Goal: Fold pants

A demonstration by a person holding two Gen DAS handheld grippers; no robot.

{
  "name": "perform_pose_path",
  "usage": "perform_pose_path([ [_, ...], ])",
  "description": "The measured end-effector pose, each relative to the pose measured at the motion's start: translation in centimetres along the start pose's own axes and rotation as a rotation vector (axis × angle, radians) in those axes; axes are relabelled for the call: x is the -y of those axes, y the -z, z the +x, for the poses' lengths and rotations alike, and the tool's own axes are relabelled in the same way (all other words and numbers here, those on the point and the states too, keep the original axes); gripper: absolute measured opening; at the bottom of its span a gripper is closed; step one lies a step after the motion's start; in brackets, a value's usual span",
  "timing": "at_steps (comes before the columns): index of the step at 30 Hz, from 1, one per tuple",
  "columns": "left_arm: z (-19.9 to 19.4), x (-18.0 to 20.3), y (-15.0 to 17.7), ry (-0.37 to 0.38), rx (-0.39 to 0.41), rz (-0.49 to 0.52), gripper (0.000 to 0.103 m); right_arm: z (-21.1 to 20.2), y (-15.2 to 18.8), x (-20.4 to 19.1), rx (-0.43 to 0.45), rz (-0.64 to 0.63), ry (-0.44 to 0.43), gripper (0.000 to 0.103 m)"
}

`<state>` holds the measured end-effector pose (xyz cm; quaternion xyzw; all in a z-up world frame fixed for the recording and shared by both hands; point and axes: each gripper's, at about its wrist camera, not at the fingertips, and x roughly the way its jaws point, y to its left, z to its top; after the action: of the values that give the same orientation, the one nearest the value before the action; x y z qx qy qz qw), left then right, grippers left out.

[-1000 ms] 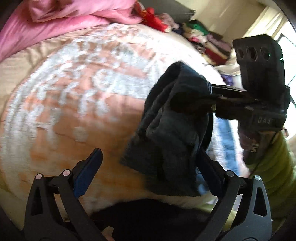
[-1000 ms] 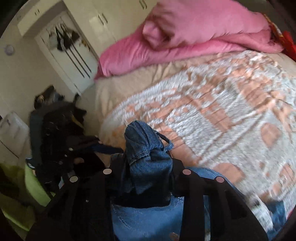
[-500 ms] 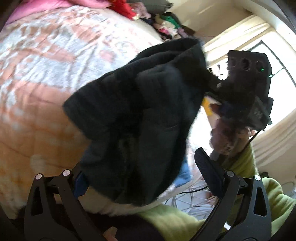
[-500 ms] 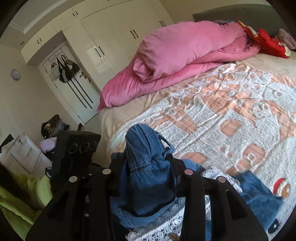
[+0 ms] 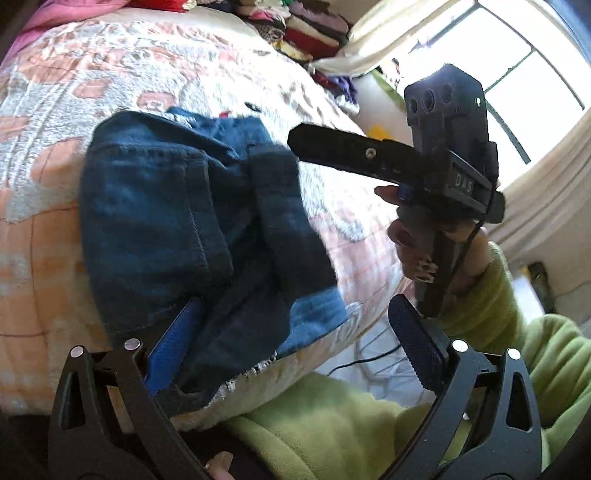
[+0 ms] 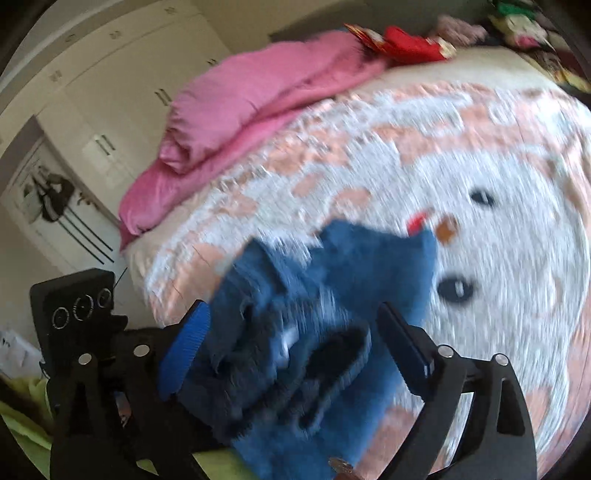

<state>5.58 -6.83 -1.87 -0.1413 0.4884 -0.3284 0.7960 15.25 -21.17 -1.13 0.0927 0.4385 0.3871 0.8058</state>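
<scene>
Blue denim fills the left wrist view: the pants (image 5: 192,229) lie bunched on the bed (image 5: 55,206), straight ahead of the left hand-held gripper (image 5: 291,336) and spreading toward its left finger. That blue-padded left finger (image 5: 173,343) is partly covered by the cloth, while the right finger (image 5: 413,347) stands well clear of it, so the jaws are spread wide with nothing clamped. Beyond and to the right, the right hand-held gripper (image 5: 295,138) is seen side-on, held in a hand (image 5: 424,243) with a green sleeve (image 5: 517,317). Its tip sits just above the far edge of the pants; from this side I cannot tell how far its jaws are parted. A window (image 5: 524,74) is behind it, and stacked clothes (image 5: 295,29) lie past the bed's far end.

The right wrist view is motion-blurred. Here the pants (image 6: 325,314) sit between and just ahead of the right hand-held gripper's (image 6: 291,328) fingers, low in the frame, on the bed's patterned blanket (image 6: 480,184). The fingers are set wide apart, one either side of the heap; whether either touches the cloth is unclear in the blur. To its left is the left hand-held gripper (image 6: 122,332), its camera block showing. A pink duvet (image 6: 240,96) lies at the far side of the bed, with a wardrobe (image 6: 122,92) behind.
</scene>
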Motion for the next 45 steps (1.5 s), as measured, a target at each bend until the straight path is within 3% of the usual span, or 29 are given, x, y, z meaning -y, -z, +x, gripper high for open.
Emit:
perform_pose_path([
  [4,0.2,0.1,0.1,-0.022,-0.007,0.011,0.093,1.5,1.3,0.1,-0.043,0.019,0.064,0.093],
  [5,0.2,0.1,0.1,-0.024,-0.006,0.01,0.093,1.8,1.6,0.1,-0.043,0.017,0.054,0.088],
  [6,0.3,0.2,-0.1,-0.027,-0.006,0.01,0.093,2.3,1.7,-0.1,-0.051,0.014,0.022,0.055],
  [9,0.4,0.4,-0.1,-0.044,-0.002,0.015,0.093,2.3,1.4,-0.9,-0.031,0.005,-0.043,0.043],
  [11,0.0,0.4,0.0,-0.045,0.003,0.016,0.093,1.5,1.2,-0.8,0.006,0.023,-0.125,0.041],
  [13,0.0,0.4,0.0,-0.043,0.003,0.016,0.093,1.2,1.2,-0.2,0.012,0.036,-0.103,0.041],
  [15,0.1,0.5,0.1,-0.042,0.0,0.016,0.093,1.5,1.5,1.1,-0.013,0.074,-0.039,0.041],
  [17,0.2,0.4,0.1,-0.043,-0.002,0.019,0.093,1.6,2.1,2.0,-0.019,0.113,-0.044,0.042],
  [25,-0.7,0.9,0.0,-0.073,0.018,0.028,0.093,-1.0,2.2,0.4,0.053,0.074,0.028,0.073],
  [27,-1.1,1.0,0.1,-0.087,0.026,0.034,0.093,-1.6,1.9,0.4,0.075,0.074,0.037,0.074],
  [30,-1.6,1.2,0.1,-0.109,0.039,0.042,0.093,-2.7,1.9,0.1,0.1,0.07,0.065,0.085],
  [35,-2.2,1.4,0.2,-0.129,0.056,0.043,0.093,-3.7,2.0,-0.5,0.121,0.057,0.097,0.091],
  [45,-3.9,1.8,0.1,-0.223,0.11,0.041,0.093,-6.1,2.4,-2.7,0.166,-0.013,0.157,0.092],
])
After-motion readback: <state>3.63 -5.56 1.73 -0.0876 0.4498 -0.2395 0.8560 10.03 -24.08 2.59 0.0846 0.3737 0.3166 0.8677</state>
